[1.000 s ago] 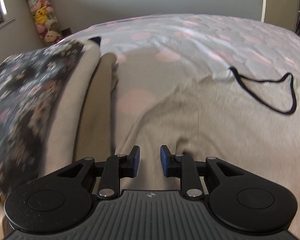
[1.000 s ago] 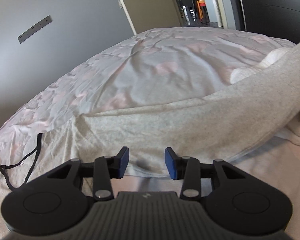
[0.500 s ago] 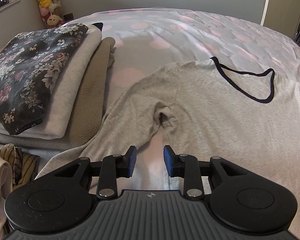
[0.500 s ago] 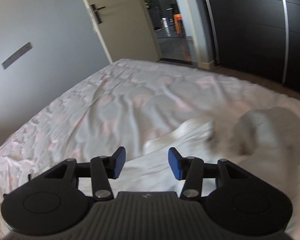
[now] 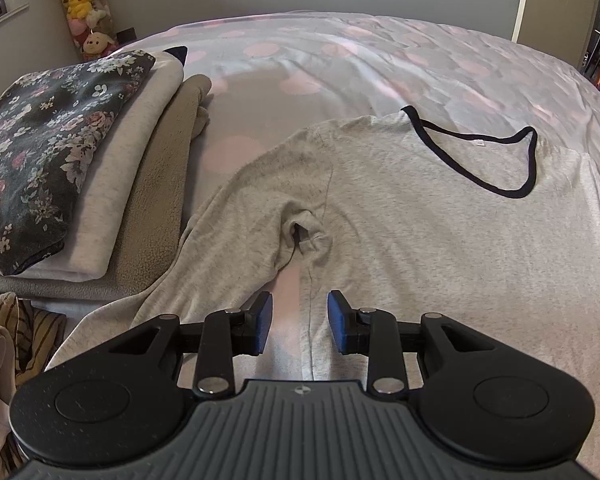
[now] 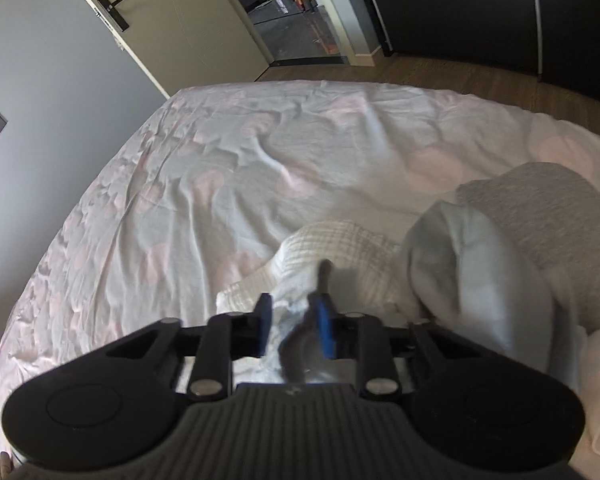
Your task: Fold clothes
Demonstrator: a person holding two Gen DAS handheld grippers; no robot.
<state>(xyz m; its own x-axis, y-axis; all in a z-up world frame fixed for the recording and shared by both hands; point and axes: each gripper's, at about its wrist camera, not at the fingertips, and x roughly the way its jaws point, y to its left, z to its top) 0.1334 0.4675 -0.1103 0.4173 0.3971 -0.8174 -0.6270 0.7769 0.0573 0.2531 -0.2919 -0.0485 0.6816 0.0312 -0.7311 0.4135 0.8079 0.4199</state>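
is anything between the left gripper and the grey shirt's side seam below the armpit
Nothing visible. The left gripper hangs open right over the grey shirt, with its side seam and a strip of bedsheet showing between the fingers. The folded pile sits off to the left, clear of that path.

grey shirt [image 5: 400,216] with dark neck trim, lying flat on the bed, folded clothes pile [image 5: 84,168] left
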